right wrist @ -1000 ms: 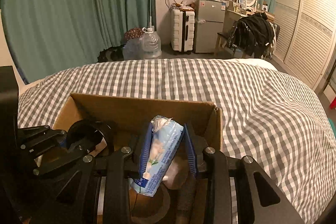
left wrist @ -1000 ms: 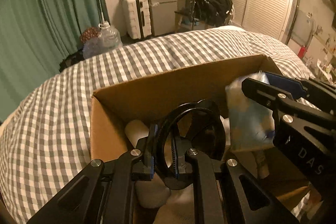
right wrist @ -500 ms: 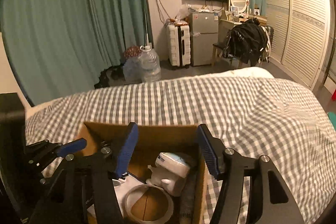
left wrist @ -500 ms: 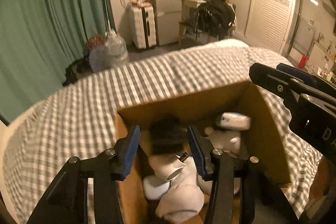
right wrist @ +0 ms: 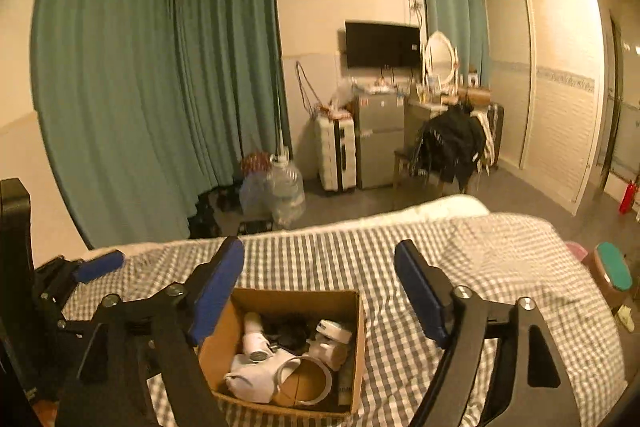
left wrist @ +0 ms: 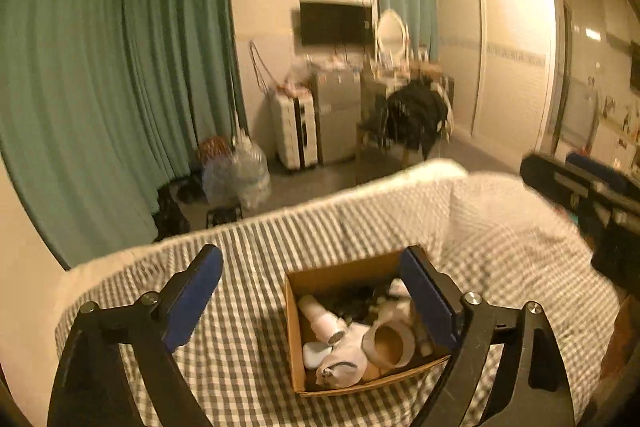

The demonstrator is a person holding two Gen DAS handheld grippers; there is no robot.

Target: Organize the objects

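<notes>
Grippers hang above the bed, left gripper [left wrist: 312, 291] and right gripper [right wrist: 318, 285] both spread wide, holding nothing. Below sits the box [right wrist: 352, 311] on the checked bedspread [right wrist: 500, 267], filled with white items and a tape ring [right wrist: 306, 379]. Packing looks finished; next probably means finding any leftover object.

Teal curtains [right wrist: 160, 87]; wall TV [right wrist: 382, 45] — checked bed [right wrist: 500, 267]
</notes>
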